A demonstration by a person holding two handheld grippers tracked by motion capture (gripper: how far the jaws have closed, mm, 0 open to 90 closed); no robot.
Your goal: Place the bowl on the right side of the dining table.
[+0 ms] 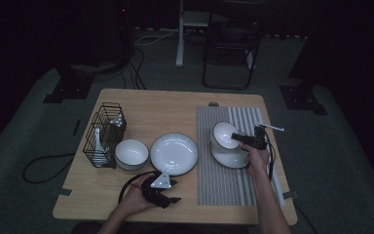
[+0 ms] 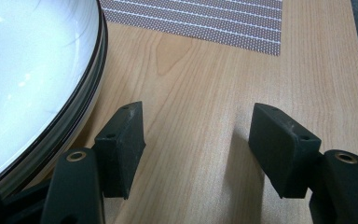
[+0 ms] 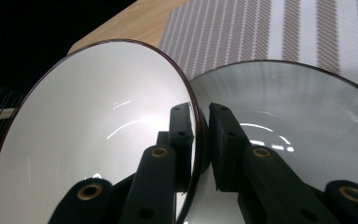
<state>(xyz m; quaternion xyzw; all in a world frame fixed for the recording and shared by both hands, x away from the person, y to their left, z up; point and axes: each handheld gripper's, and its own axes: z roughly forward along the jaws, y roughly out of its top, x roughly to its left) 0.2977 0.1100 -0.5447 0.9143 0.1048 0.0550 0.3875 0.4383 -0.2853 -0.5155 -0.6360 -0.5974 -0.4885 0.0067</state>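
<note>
Black pads of right gripper (image 3: 200,140) clenched on rim of white bowl (image 3: 93,135), tilted mouth leftward, round so no long axis, over plate (image 3: 298,121) on striped mat (image 1: 224,170). Mid-carry, likely; next: level, lower gently. Left gripper (image 2: 196,144) gaping on table (image 2: 191,93), empty.

White bowl (image 1: 222,134) with thin dark rim, glossy inside, tilted steeply on its side, mouth facing left in the high view. Its rim is pinched from the right side. Lower edge sits over a white dark-rimmed plate (image 1: 233,159) lying flat on the grey striped mat (image 1: 224,183), right half of the table; whether bowl touches plate can't be told.
</note>
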